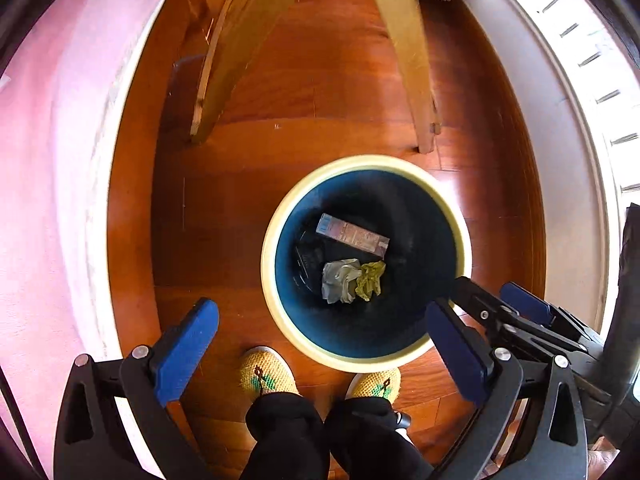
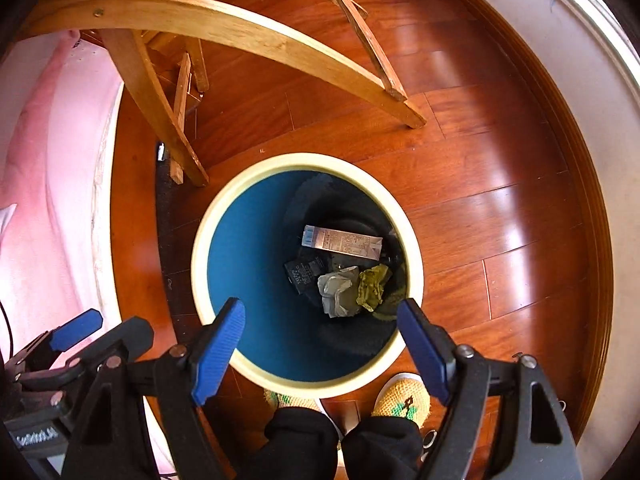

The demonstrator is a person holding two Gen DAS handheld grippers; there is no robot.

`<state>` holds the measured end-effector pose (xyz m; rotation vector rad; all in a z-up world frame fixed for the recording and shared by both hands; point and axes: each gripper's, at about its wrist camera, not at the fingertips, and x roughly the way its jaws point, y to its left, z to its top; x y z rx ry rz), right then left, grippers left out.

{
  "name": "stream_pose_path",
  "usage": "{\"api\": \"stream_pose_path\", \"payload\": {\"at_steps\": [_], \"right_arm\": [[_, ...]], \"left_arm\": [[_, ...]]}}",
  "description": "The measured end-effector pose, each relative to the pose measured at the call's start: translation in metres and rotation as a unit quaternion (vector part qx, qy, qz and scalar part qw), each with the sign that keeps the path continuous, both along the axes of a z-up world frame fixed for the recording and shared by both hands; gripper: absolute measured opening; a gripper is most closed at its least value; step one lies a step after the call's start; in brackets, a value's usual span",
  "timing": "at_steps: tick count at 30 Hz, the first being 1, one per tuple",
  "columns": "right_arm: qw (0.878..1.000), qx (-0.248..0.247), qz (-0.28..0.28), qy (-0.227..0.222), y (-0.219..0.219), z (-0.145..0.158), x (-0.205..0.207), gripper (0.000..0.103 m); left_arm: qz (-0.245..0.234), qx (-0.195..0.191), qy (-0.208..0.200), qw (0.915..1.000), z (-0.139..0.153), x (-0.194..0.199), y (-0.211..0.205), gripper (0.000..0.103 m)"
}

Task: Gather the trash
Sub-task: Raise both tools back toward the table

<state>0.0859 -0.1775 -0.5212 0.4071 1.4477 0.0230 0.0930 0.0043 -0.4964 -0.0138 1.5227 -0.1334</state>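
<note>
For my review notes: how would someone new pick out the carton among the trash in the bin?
Find the round cream-rimmed bin on the wooden floor, blue inside. At its bottom, the carton lies flat on the far side from the slippered feet. It alone is long and box-shaped; the crumpled grey paper and yellow-green wad beside it are shapeless.

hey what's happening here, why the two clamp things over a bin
A person is standing over a round trash bin on the wooden floor, holding a gripper in each hand. Both the left gripper and the right gripper are open and hold nothing. Inside the bin lie a flattened carton, a crumpled white paper, a crumpled yellow-green wrapper and a dark packet. The person's slippers are right at the bin's near edge, with a wooden chair beyond it.
</note>
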Motion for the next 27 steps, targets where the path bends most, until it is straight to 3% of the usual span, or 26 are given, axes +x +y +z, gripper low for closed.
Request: {"api": "stream_pose_path", "payload": {"at_steps": [7,17,22,27], "right_arm": [[1.000,-0.004,0.010,-0.023,0.000,0.073,-0.009,0.079],[0.999,-0.014,0.041,-0.012,-0.006,0.219,-0.025,0.079],[0.998,-0.026,0.035,-0.037,-0.011,0.292,-0.021,0.079],[0.996,-0.036,0.014,-0.086,-0.019,0.360,-0.005,0.079]], "left_arm": [[0.006,-0.002,-0.022,0.9997,0.080,-0.004,0.007,0.102],[0.013,0.024,-0.078,0.9966,0.248,-0.008,0.023,0.102],[0.007,0.022,-0.130,0.9913,0.330,0.006,0.025,0.102],[-0.026,0.022,-0.199,0.9795,0.407,0.027,0.017,0.102]]}}
